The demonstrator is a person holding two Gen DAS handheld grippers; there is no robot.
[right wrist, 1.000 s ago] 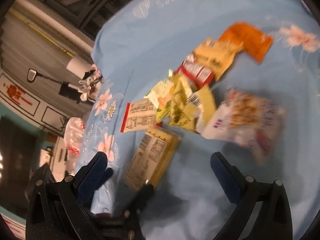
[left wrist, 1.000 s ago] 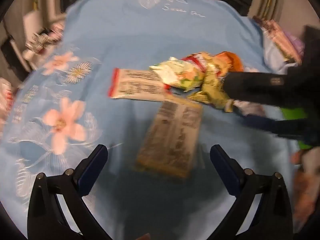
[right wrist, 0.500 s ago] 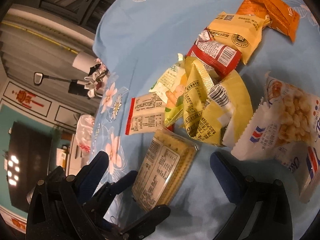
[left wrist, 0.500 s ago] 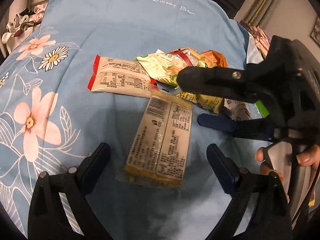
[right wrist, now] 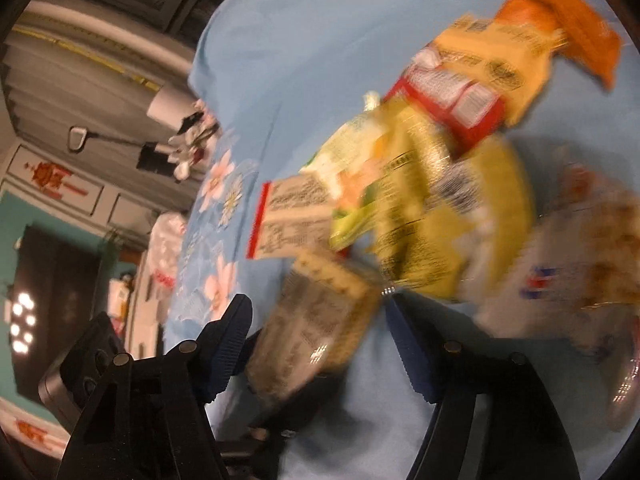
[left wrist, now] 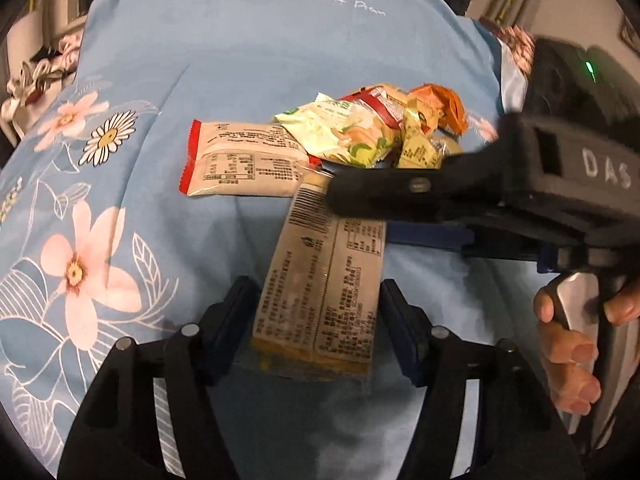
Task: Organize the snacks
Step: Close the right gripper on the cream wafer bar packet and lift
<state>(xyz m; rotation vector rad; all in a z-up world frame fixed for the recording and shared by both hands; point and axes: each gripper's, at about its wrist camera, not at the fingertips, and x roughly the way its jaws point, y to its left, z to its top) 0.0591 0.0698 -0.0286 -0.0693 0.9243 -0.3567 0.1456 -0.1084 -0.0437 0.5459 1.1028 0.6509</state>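
Your left gripper (left wrist: 316, 320) shows at the bottom of the left wrist frame: matte black angular finger arms, each carrying two round silver pivot screws, and dark blue pads (left wrist: 236, 316) with a finely ribbed face. A white striped strip runs down the inside of the left-hand arm. Your right gripper (right wrist: 320, 332) has the same build at the bottom of its own frame. At the right of the left wrist frame its black body bears raised white letters "DAS", one silver screw and a lit green lamp. Your right hand (left wrist: 568, 344) wears no glove or sleeve.
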